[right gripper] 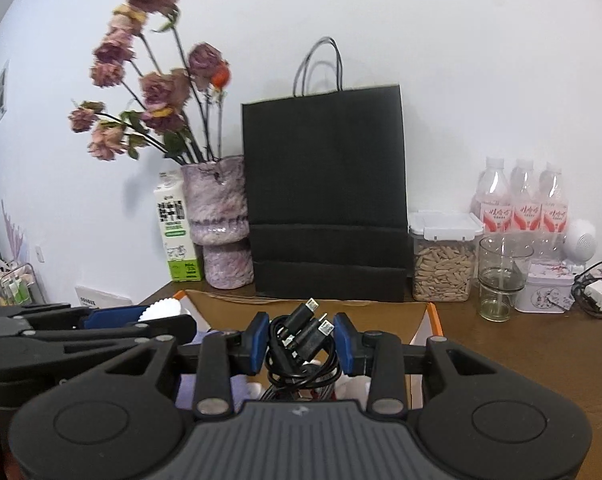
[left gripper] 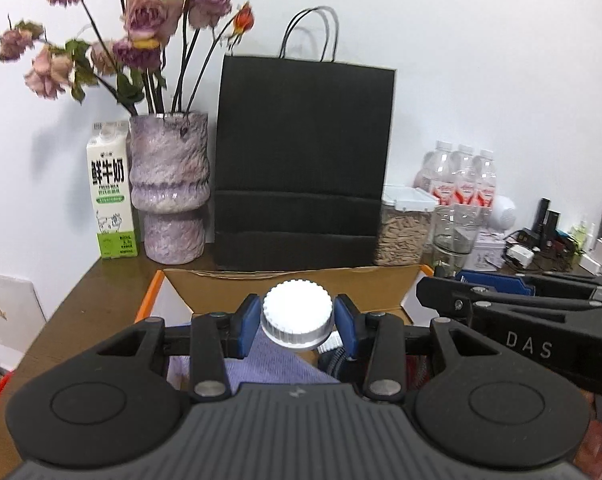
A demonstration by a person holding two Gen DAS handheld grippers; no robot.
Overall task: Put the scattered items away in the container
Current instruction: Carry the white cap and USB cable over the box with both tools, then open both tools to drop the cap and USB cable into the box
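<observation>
The left gripper (left gripper: 297, 322) is clamped on a white ribbed cap (left gripper: 297, 314) and the right gripper (right gripper: 301, 342) pinches a coiled black cable (right gripper: 301, 350), both held over the open cardboard box (left gripper: 293, 284) that sits near the back edge of the table (right gripper: 521, 344), in front of the black paper bag (left gripper: 301, 160). To finish well, each load should probably be lowered inside the box walls before the jaws widen. The cable's loose plugs look likely to snag a flap, so a central drop seems safest.
</observation>
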